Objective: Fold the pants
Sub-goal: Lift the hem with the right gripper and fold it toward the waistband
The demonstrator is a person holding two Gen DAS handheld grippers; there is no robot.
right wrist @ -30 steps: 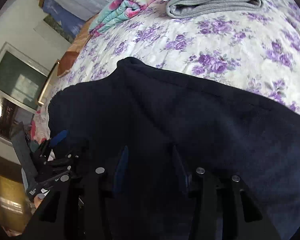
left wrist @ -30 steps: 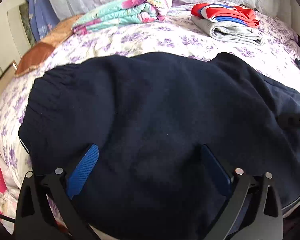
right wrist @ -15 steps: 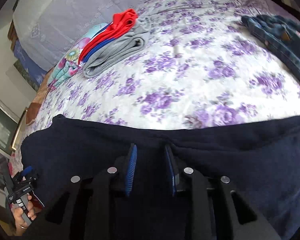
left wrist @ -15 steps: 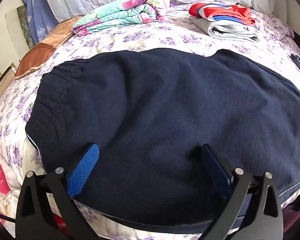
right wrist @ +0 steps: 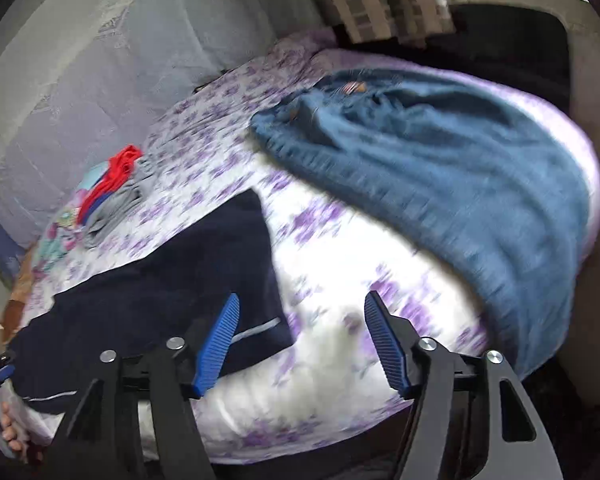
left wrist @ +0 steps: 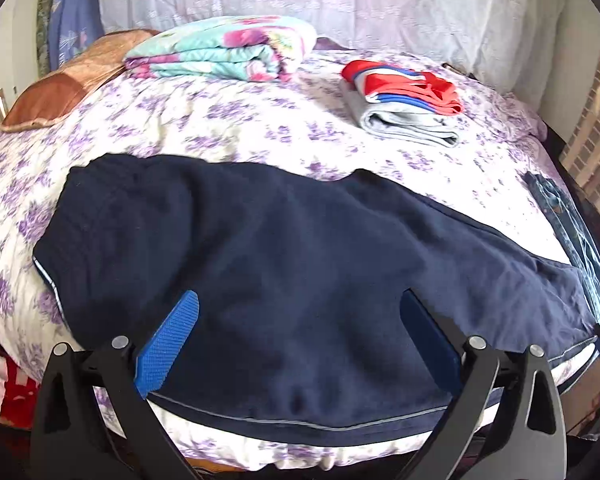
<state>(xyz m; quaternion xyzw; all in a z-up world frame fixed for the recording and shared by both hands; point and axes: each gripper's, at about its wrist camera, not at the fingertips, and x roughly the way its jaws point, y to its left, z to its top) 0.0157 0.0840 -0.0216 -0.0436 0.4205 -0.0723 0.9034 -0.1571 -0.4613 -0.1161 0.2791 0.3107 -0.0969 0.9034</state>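
Observation:
Navy blue pants (left wrist: 300,272) lie flat across the near side of the bed, waistband at the left, legs running right. They also show in the right wrist view (right wrist: 172,300), with their hem end near the left finger. My left gripper (left wrist: 300,320) is open and empty above the pants' near edge. My right gripper (right wrist: 300,336) is open and empty over the bare floral sheet just right of the pants' end.
The bed has a purple floral sheet (left wrist: 220,120). A folded floral blanket (left wrist: 220,52) and a folded grey and red clothes stack (left wrist: 404,104) lie at the back. Blue jeans (right wrist: 440,168) lie crumpled at the bed's right side. A brown pillow (left wrist: 60,92) is far left.
The right gripper has opened and let go of the pants, then swung right toward the jeans. The left gripper has drawn back from the pants, which now lie flat.

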